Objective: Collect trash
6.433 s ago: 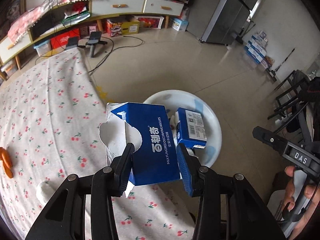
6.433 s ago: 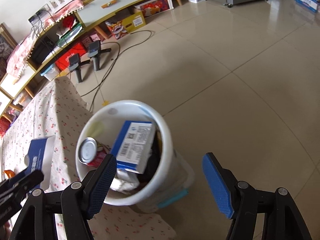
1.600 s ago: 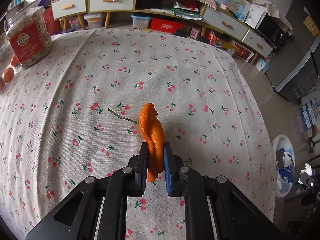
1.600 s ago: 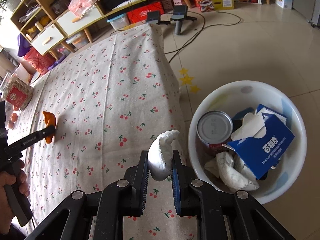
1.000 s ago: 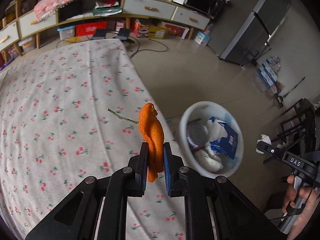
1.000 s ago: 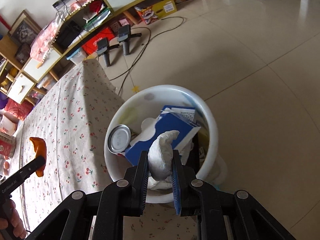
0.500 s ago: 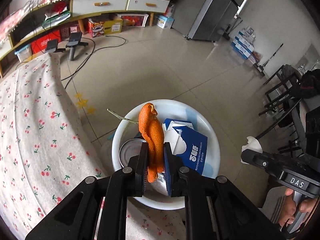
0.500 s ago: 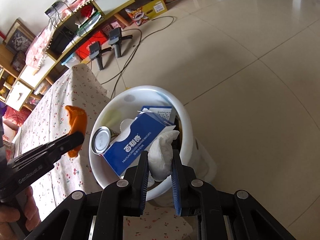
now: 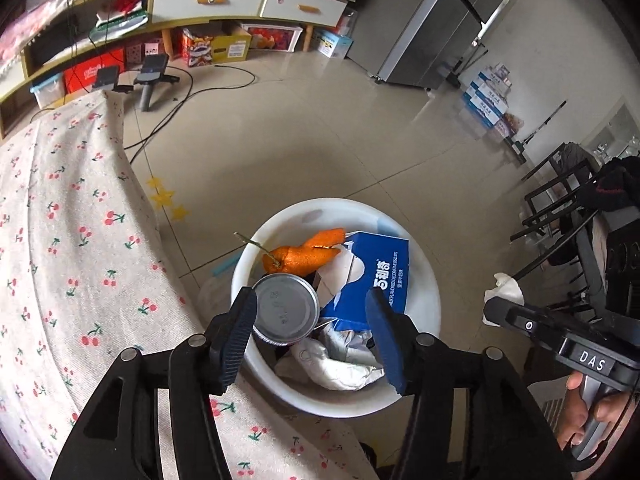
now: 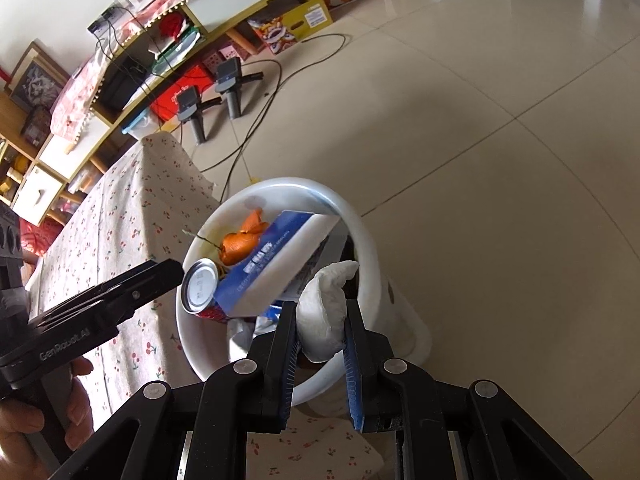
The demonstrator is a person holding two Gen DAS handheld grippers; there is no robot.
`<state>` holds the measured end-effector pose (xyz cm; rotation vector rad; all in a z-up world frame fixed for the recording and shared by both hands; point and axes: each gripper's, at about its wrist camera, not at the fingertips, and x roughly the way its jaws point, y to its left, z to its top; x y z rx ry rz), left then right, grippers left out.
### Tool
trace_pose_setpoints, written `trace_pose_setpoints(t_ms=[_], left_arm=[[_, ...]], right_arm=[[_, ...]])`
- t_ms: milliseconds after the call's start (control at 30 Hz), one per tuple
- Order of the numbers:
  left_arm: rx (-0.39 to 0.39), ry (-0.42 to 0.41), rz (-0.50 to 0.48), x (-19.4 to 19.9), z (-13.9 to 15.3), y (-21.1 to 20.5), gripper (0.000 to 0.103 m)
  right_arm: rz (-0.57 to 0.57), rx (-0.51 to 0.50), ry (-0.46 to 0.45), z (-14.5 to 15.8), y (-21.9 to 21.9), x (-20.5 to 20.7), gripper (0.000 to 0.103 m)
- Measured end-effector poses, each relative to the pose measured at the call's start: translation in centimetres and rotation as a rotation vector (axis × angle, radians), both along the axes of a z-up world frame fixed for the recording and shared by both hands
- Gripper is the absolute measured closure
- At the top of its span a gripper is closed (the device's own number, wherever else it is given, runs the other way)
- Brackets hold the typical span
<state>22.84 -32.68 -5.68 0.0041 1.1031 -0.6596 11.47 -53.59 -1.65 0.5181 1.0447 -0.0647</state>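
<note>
A white trash bin (image 9: 424, 280) (image 10: 360, 232) stands on the floor beside the table. It holds a can (image 9: 286, 312), a blue biscuit box (image 9: 380, 276), crumpled paper and an orange peel (image 9: 304, 254) (image 10: 240, 240) with a twig. My left gripper (image 9: 312, 336) is open and empty above the bin. My right gripper (image 10: 322, 332) is shut on a white crumpled tissue (image 10: 326, 312) over the bin's near rim; it also shows in the left wrist view (image 9: 504, 288).
A table with a cherry-print cloth (image 9: 60, 240) (image 10: 120, 232) stands left of the bin. Cables and two spare gripper handles (image 10: 216, 92) lie on the tiled floor near a low cabinet (image 9: 240, 0). Dark chairs (image 9: 560, 200) stand at the right.
My left gripper opened and the orange peel dropped into the bin. My right gripper has stayed shut on the tissue and moved closer over the bin.
</note>
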Motion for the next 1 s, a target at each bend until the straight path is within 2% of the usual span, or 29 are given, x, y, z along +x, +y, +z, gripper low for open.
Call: trace_pose_setpoints(t_ms=[167,300,433,667,700,767,800,1000], left_arm=[[0.067,-0.047,0.052,-1.6,0.4,3.3,0.023],[0.112,-0.073,0.107,-2.6,0.4,6.5,0.014],[0.114,-0.096,0.154,-4.0,0.4,9.6,0.003],[0.094,-0.06,0.216,-5.6,0.1,13.7,0.0],[0.092,-0.055,0.223,-5.8,0.1,14.2,0.0],[0.084,-0.047,0.236,-6.3,-0.1,14.9,0.0],[0.081,-0.04,0.242,-6.6,-0.1,15.4,0.0],[0.074,-0.013,0.297,-8.0,0.1,17.6,0.0]], right_arm=[[0.026,-0.01,-0.002,0.2,1.1,0.5,0.084],[0.058,-0.021,0.007,0.1,2.4,1.0,0.084],[0.102,-0.017,0.027,-0.3,3.9,1.6,0.083],[0.144,-0.008,0.081,-1.6,6.5,2.6,0.079],[0.141,-0.011,0.095,-1.9,6.7,2.9,0.077],[0.126,-0.011,0.111,-2.2,6.9,3.1,0.055],[0.115,-0.011,0.113,-2.3,6.9,3.1,0.051],[0.08,-0.022,0.113,-2.1,7.0,2.6,0.047]])
